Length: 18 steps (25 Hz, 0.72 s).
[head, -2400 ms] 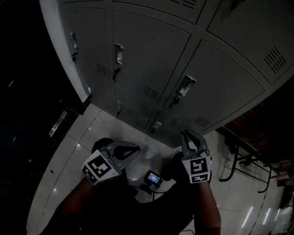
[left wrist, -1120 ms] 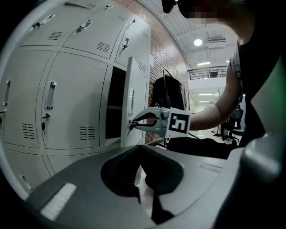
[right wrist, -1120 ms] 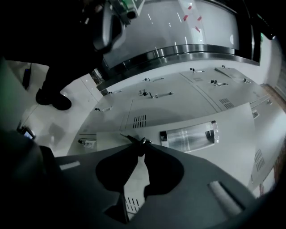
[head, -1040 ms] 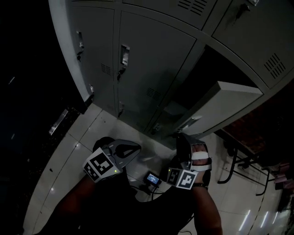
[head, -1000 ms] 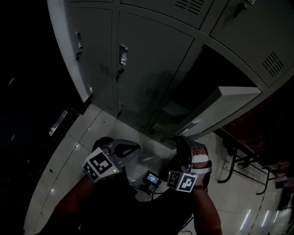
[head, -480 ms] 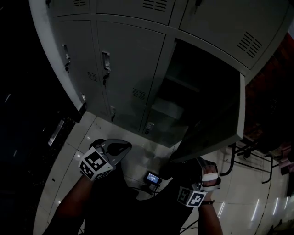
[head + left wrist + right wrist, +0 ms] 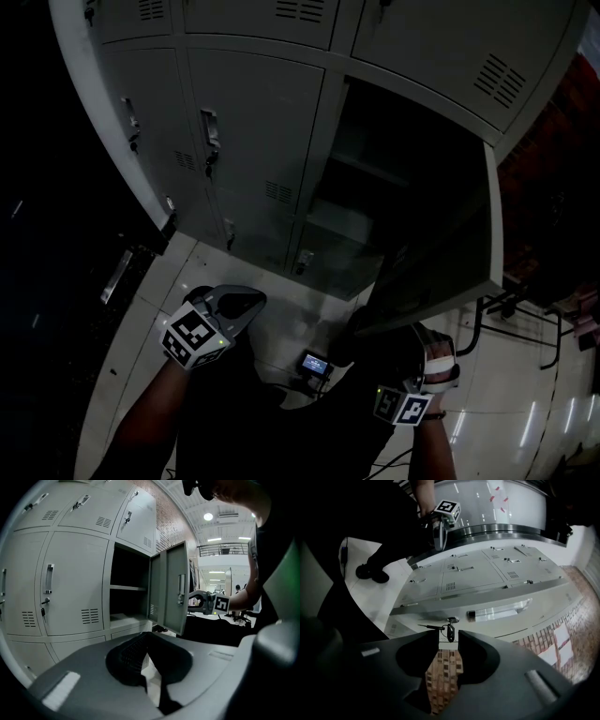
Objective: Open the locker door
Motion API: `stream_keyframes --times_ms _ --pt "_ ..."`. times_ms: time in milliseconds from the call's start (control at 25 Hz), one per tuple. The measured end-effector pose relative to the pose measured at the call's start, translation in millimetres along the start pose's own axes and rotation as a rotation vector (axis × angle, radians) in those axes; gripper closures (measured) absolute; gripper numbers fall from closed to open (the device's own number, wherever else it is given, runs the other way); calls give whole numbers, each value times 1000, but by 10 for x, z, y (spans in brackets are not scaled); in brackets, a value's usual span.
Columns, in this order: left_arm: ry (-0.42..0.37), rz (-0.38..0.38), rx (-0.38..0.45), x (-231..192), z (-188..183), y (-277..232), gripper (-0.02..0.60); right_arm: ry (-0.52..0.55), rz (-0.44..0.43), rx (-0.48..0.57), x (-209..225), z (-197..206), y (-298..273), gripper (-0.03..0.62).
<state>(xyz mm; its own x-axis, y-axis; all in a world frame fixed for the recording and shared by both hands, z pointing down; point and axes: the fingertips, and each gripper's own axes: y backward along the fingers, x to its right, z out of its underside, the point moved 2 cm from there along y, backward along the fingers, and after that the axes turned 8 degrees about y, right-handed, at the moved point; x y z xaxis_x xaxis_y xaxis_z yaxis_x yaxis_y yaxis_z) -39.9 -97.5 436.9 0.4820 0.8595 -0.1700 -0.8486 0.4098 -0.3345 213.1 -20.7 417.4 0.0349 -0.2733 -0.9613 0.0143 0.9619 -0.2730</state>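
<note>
The locker door (image 7: 441, 251), shut moments ago, now stands wide open at three o'clock in the head view, so the task looks done; the right gripper (image 7: 449, 639) at five o'clock is opening, with only the door's key (image 7: 450, 631) dangling at its tips, while the left gripper (image 7: 249, 301) idles closed at seven o'clock.

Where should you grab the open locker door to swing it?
Grab the metal handle on the outer face of the door, near its free edge. Come at that face head-on and close across the bar: it runs upright and looks raised off the panel, so jaws should fit around it.
</note>
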Motion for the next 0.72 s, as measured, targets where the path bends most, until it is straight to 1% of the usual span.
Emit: stream_keyframes --times_ms 40,120,280,360,400,480,520,560,720 --pt "0 -1 -1 -2 4 0 571 -54 -19 21 -12 3 26 458" --pt "0 0 1 0 -7 3 571 -203 -70 71 -44 23 83 450" --pt "-1 1 3 -2 -11 1 571 -570 -149 161 -18 132 175 457" --pt "-2 0 2 -3 -10 -1 571 -771 -155 193 17 230 190 494" --pt "-2 1 3 0 -13 -2 571 -869 -151 197 34 289 193 523" --pt "-1 3 4 6 -19 -2 571 -1034 -140 192 69 396 196 578" --pt "-1 2 4 4 -15 -1 571 -1092 -137 187 82 434 194 592" --pt "-2 1 3 -1 -7 1 571 -1133 -136 184 87 462 190 592" --pt "-4 -2 6 -10 -4 9 571 -1234 -140 191 90 493 182 592"
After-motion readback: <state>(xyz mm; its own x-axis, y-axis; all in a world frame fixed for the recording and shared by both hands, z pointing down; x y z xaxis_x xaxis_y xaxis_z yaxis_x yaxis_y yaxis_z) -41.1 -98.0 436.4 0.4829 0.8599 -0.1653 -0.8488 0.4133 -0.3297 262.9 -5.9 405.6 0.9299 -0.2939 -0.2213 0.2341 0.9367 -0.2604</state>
